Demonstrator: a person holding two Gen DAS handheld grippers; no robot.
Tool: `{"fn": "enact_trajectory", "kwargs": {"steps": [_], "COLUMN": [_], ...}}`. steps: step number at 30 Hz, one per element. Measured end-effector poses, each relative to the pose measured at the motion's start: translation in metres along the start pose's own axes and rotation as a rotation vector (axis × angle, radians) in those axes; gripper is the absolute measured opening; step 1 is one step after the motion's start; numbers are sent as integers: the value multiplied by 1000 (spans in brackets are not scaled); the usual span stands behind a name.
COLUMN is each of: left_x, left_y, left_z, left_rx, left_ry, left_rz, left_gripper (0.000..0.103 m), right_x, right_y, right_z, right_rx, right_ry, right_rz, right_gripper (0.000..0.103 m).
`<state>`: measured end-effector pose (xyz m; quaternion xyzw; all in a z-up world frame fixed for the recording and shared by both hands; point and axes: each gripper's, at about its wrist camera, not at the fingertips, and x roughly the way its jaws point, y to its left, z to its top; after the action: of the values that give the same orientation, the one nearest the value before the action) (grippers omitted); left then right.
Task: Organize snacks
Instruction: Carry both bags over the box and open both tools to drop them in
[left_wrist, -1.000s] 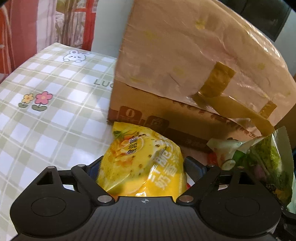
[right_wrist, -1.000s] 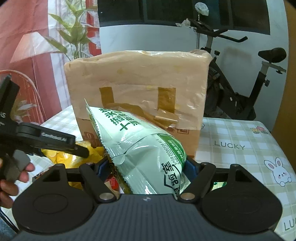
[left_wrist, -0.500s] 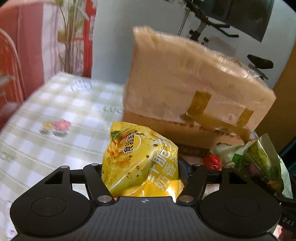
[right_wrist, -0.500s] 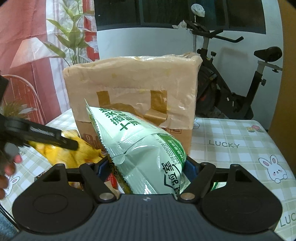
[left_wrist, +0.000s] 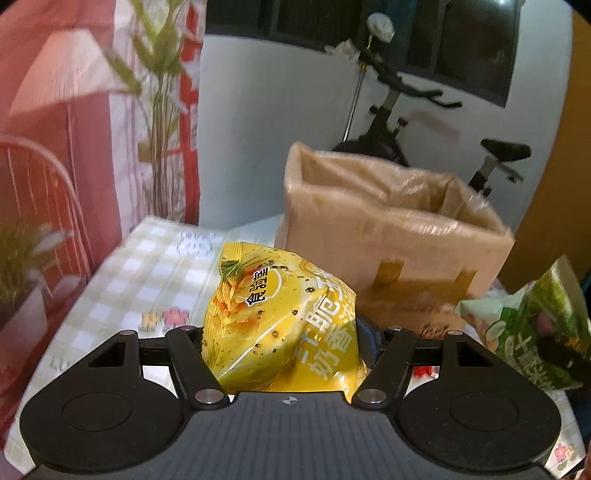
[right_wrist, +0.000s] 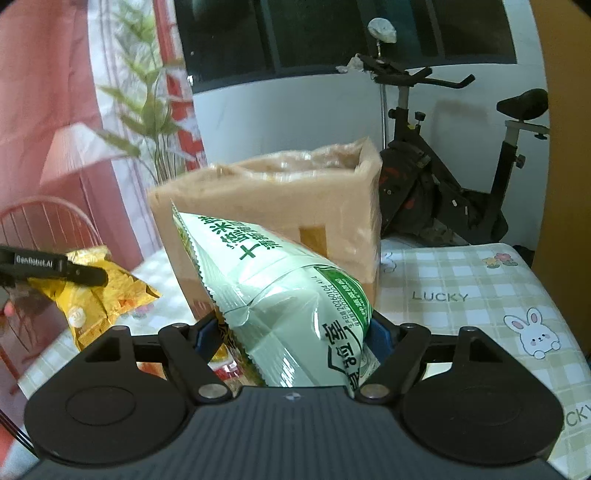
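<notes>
Left gripper (left_wrist: 284, 332) fingers pinch a puffy yellow chip bag (left_wrist: 280, 317); right gripper (right_wrist: 291, 332) fingers pinch a green one (right_wrist: 291, 295). Both look light, slippery, crushable; best held gently mid-body.

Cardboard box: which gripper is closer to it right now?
Right, narrowly. The right gripper holds the green bag directly before the cardboard box; the left gripper, with the yellow bag, sits off its left corner.
</notes>
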<state>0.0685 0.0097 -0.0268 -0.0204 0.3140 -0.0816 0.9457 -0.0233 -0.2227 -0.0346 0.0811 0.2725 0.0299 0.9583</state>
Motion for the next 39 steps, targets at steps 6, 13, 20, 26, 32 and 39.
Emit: {"fn": "enact_trajectory", "kwargs": {"steps": [6,13,20,26,32,39], "left_x": [-17,-20,22,72,112,135], "left_y": [-16,-32,-52,-69,-80,-72], "left_z": [32,68,116,136,131,124], "left_rx": [57,77,120,169,218,195], "left_ry": [-73,-148,-199,-184,-146,-83], "left_rz": [-32,-67,-48,5,33,4], "left_gripper": [71,72,72,73,74,86], "right_x": [-25,-31,16,94,144,173], "right_y": [-6,-1,-2,-13,-26,-47], "right_z": [47,109,164,194,188,169], "right_rx": [60,31,50,185,321,463], "right_ry": [-71,-138,-147,-66,34,134], "right_rz": [47,92,112,132,69,-42], "right_gripper": [79,79,79,79,79,81]}}
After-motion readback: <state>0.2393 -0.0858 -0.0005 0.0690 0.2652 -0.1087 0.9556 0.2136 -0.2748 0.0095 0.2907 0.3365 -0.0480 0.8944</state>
